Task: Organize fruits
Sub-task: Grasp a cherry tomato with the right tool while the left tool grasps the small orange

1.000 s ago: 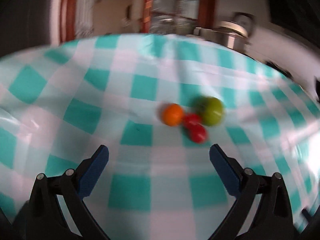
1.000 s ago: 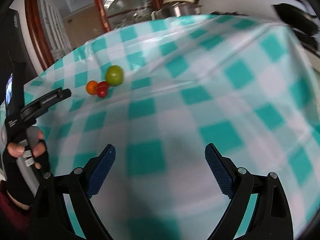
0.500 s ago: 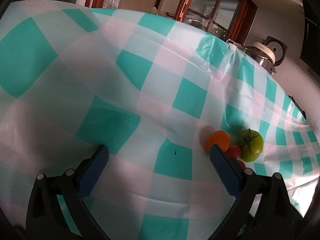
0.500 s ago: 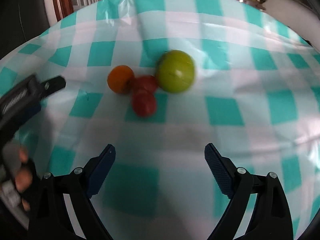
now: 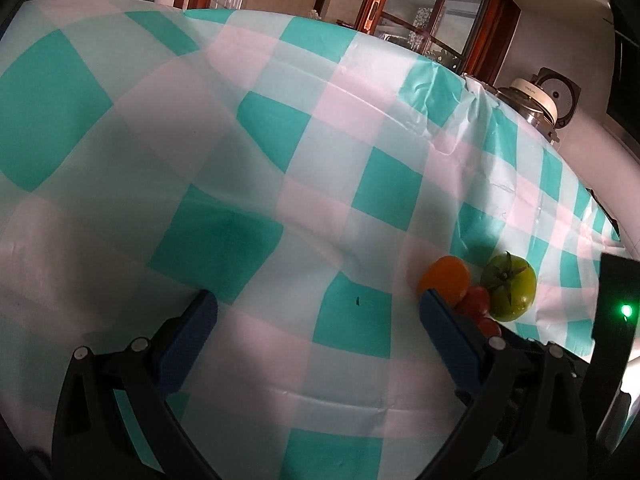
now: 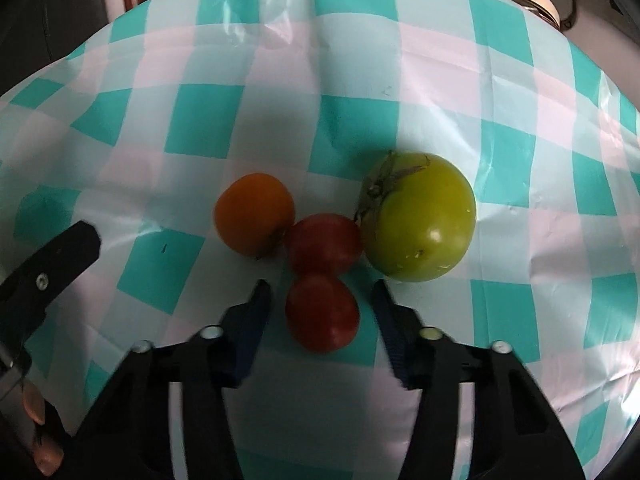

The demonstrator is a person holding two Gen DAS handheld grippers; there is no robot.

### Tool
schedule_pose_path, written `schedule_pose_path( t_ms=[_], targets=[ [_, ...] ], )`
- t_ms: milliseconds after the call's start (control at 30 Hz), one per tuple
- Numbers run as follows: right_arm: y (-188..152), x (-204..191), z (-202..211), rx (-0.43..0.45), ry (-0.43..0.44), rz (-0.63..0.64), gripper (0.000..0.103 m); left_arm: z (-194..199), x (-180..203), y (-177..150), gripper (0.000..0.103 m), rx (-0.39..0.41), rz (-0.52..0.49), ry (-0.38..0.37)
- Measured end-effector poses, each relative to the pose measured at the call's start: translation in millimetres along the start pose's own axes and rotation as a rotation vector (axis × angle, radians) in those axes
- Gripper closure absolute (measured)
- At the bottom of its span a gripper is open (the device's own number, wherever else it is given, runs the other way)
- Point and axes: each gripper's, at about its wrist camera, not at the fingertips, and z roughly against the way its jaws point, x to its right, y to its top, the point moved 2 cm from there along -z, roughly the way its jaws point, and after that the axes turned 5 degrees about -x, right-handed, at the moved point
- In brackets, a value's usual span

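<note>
Four tomatoes lie touching in a cluster on the checked tablecloth (image 6: 200,128): an orange one (image 6: 254,212), a big green one (image 6: 420,216) with a stem, and two red ones (image 6: 324,242) (image 6: 322,314). My right gripper (image 6: 322,308) is partly closed, its blue pads on either side of the nearer red tomato, with small gaps. My left gripper (image 5: 316,312) is open and empty over the cloth, left of the cluster; its right finger covers part of the orange tomato (image 5: 444,276) and red ones (image 5: 476,300). The green tomato (image 5: 510,286) shows there too.
The left gripper's black finger (image 6: 48,264) and the hand holding it show at the right wrist view's left edge. The right gripper's body with a green light (image 5: 616,312) stands at the left view's right edge. A steel cooker (image 5: 536,100) sits beyond the table.
My right gripper has moved in on the cluster and narrowed around the nearer red tomato. My left gripper has stayed low and to the left of the fruits.
</note>
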Motion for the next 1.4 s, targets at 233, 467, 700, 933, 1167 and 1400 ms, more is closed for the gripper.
schedule_pose_path(
  t_ms=[233,467,700,933,1167,1400],
  targets=[
    [-26,24,29,0.075,0.045,-0.092,0.072,-8,15,-1,0.002,-0.04,-0.054,-0.031],
    [-50,77,44,0.143,0.187,-0.364,0.072,-26,52,-5,0.002,-0.093,-0.237,-0.046],
    [-51,74,41,0.134,0.194,-0.358,0.071,-54,76,-1,0.016,-0.173,-0.363,-0.053],
    [-47,72,41,0.127,0.193,-0.364,0.071,-77,92,7,0.024,-0.201,-0.432,-0.051],
    [-49,75,39,0.113,0.21,-0.382,0.071,-85,103,5,0.05,-0.21,-0.495,-0.088],
    [-49,78,37,0.111,0.23,-0.401,0.071,-83,104,4,0.066,-0.198,-0.456,-0.12]
  ],
)
